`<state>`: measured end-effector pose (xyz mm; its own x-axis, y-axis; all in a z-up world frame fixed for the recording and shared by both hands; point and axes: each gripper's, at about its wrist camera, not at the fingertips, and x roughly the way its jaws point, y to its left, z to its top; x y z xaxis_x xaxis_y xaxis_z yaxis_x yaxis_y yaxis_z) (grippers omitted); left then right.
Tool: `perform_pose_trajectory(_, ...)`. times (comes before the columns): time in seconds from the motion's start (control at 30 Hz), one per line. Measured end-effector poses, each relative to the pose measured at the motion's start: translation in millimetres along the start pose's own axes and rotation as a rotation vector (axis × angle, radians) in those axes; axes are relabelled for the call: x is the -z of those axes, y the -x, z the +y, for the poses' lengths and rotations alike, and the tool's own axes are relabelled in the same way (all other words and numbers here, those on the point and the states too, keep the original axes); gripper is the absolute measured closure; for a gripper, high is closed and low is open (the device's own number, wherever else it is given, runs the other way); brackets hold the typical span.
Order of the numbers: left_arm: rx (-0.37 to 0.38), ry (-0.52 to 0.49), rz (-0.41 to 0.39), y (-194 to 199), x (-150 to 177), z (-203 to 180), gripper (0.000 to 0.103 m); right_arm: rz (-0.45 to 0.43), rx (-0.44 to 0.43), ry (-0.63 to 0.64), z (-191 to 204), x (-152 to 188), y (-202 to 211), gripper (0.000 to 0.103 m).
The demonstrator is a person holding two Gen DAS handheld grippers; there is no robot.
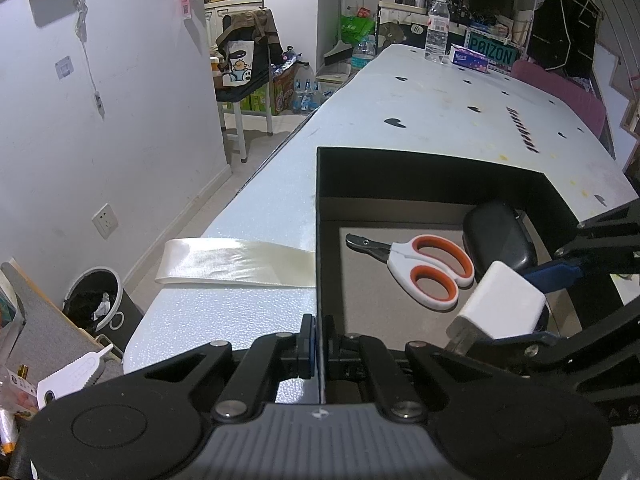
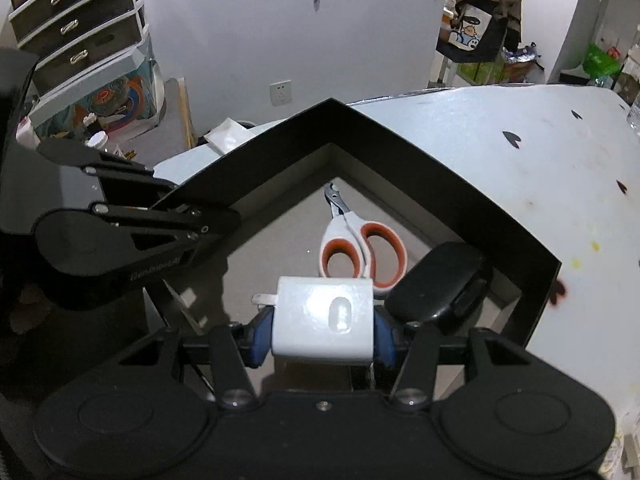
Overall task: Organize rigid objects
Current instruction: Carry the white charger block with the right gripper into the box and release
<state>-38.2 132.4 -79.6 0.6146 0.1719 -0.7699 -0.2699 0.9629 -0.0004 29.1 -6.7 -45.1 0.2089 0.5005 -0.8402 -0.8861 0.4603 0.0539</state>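
Note:
A black open box (image 1: 318, 240) stands on the white table (image 1: 440, 112). My left gripper (image 1: 319, 344) is shut on the box's near left wall, one finger on each side of it; it also shows as the left gripper (image 2: 216, 220) in the right wrist view. Inside the box lie orange-and-white scissors (image 1: 428, 268) (image 2: 360, 248) and a black oval case (image 1: 498, 236) (image 2: 436, 280). My right gripper (image 2: 324, 340) (image 1: 548, 304) hangs over the box's near right part. Its blue pads (image 2: 256, 340) sit against both sides of a white plug charger (image 2: 324, 316) (image 1: 500, 304), tilted, prongs to the left.
A cream ribbon strip (image 1: 236, 260) lies on the table left of the box. A water bottle (image 1: 437, 28) and a tissue box (image 1: 470, 58) stand at the far end. A bin (image 1: 94, 300) sits on the floor; drawers (image 2: 76, 28) stand beyond the table.

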Motion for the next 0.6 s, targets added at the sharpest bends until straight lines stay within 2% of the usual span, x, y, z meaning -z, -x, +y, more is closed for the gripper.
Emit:
perform_pose_trajectory(0.07, 0.003, 0.002, 0.000, 0, 0, 1, 0.100, -0.027, -0.025, -0.057, -7, 0, 8, 0.045)
perform_pose_trajectory(0.2, 0.004, 0.003, 0.000, 0, 0, 0, 0.100, -0.047, -0.004, -0.099, -13, 1, 19, 0.052)
perform_pose_trajectory(0.33, 0.003, 0.003, 0.000, 0, 0, 1, 0.100, -0.046, 0.014, -0.155, -21, 1, 20, 0.054)
perform_pose_trajectory(0.47, 0.004, 0.003, 0.000, 0, 0, 1, 0.100, -0.038, 0.000, -0.228, -30, 1, 11, 0.064)
perform_pose_trajectory(0.6, 0.004, 0.002, 0.000, 0, 0, 1, 0.100, -0.030, 0.004, -0.289, -32, 4, 9, 0.064)
